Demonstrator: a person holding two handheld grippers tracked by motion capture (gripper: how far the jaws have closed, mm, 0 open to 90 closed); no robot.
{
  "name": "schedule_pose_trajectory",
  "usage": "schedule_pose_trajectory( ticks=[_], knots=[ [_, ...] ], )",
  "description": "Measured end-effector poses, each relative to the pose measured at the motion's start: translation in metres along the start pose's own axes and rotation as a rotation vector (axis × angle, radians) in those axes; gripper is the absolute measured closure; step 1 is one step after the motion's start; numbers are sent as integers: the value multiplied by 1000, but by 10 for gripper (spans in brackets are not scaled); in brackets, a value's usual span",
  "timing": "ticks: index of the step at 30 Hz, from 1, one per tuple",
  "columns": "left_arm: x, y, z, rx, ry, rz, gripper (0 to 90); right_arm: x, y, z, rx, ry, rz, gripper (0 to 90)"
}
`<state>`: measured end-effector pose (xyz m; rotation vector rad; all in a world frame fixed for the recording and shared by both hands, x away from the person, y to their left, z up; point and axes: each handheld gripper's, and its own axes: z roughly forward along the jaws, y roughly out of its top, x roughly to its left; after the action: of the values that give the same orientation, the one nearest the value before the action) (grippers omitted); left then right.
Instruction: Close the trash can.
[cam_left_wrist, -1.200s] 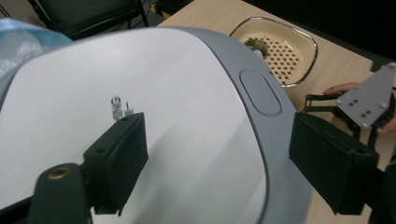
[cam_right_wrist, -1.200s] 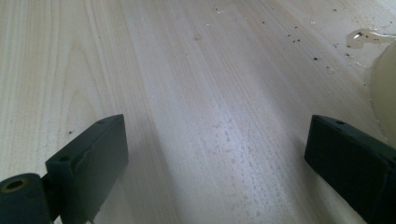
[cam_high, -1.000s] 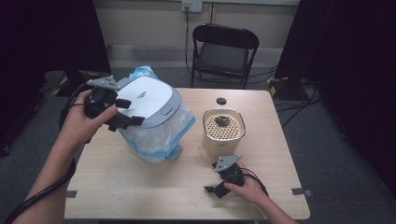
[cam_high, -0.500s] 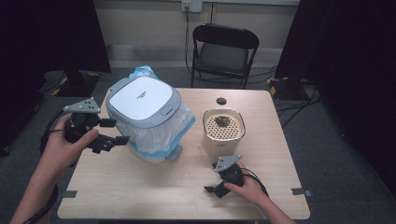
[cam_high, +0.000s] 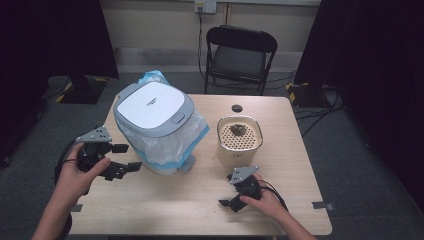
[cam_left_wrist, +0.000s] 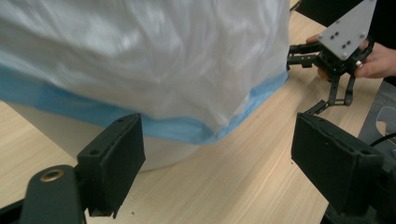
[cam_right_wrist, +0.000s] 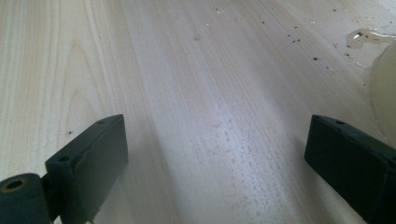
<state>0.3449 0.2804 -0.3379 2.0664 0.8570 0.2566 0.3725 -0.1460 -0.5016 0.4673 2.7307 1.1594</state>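
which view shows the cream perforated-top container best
The high view: the cream container with the perforated top stands whole on the wooden table, right of the white bag-lined bin. The right gripper view catches a pale curved edge, probably its base. The left gripper view shows the bin's bag instead.

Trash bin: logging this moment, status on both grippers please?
Left gripper open, jaws facing the lined trash bin, not touching. Right gripper open, empty, low over table. Lid shut. Cream container stands beside the bin.

One lidded bin (cam_high: 156, 116), one cream container (cam_high: 239, 142), one chair (cam_high: 240, 52), two claws (cam_high: 121, 157) (cam_high: 233, 192)
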Motion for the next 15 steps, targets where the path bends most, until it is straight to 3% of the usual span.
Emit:
schedule_pose_trajectory(
  ticks=[2,15],
  knots=[
    [1,-9,6,-6,-9,-18,171,0,0,0,0,2,-1,54],
    [-3,-45,31,18,-41,-28,171,0,0,0,0,2,-1,54]
  ],
)
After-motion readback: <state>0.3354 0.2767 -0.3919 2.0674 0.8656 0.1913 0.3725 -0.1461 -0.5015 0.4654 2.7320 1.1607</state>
